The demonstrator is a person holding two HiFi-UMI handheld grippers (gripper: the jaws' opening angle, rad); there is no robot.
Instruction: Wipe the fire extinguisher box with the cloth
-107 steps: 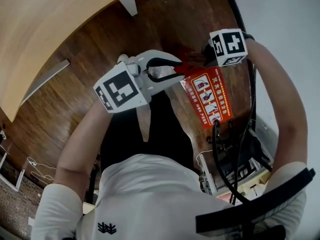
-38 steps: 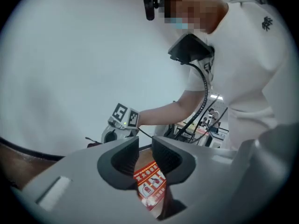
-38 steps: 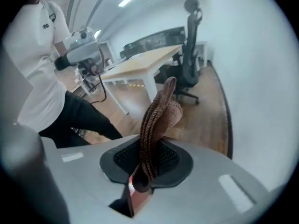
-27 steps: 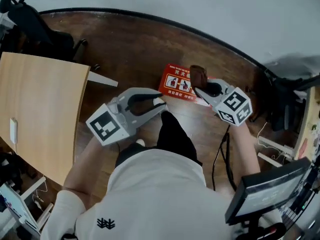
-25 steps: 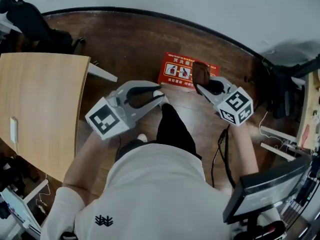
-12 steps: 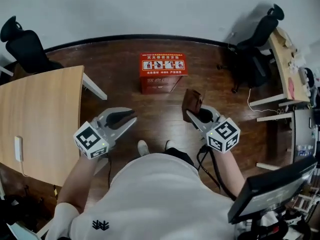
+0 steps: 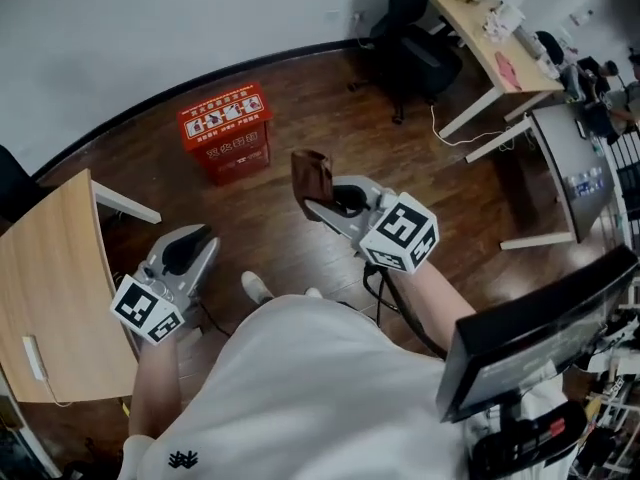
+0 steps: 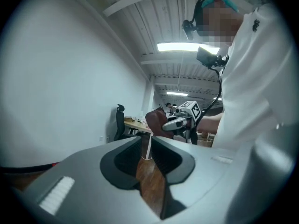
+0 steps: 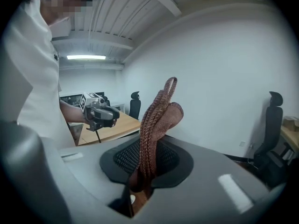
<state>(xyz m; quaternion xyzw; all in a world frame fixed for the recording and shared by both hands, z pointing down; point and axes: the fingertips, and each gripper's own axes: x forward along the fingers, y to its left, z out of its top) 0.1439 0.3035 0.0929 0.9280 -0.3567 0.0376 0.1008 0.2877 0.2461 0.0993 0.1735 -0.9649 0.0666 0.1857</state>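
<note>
The cloth [image 7: 311,174] is grasped by the right gripper [image 7: 314,206]. In the right gripper view its 2 jaws are seen clenched on the lower edge of the brown weave, which stands above them in a loose fold. The left gripper [image 8: 147,146] is held low beside the bench [image 7: 50,268]. Its jaws are narrowly parted with only floor showing between them, so nothing is carried there.

The box [image 7: 226,134] stands on the floor near the wall, ahead of the right gripper and to its left, well apart from it. It is not touched by the cloth, and wiping is judged not to be under way.

For the step to be done well, the right gripper would need to be brought forward and down until the free fold, not the jaw tips, is laid on the box's top. A broad, flat contact should be sought, and strokes drawn along 1 face at a time. Light pressure is advised, since the box could probably be pushed along the floor. It might be steadied from the far side by the left gripper.
</note>
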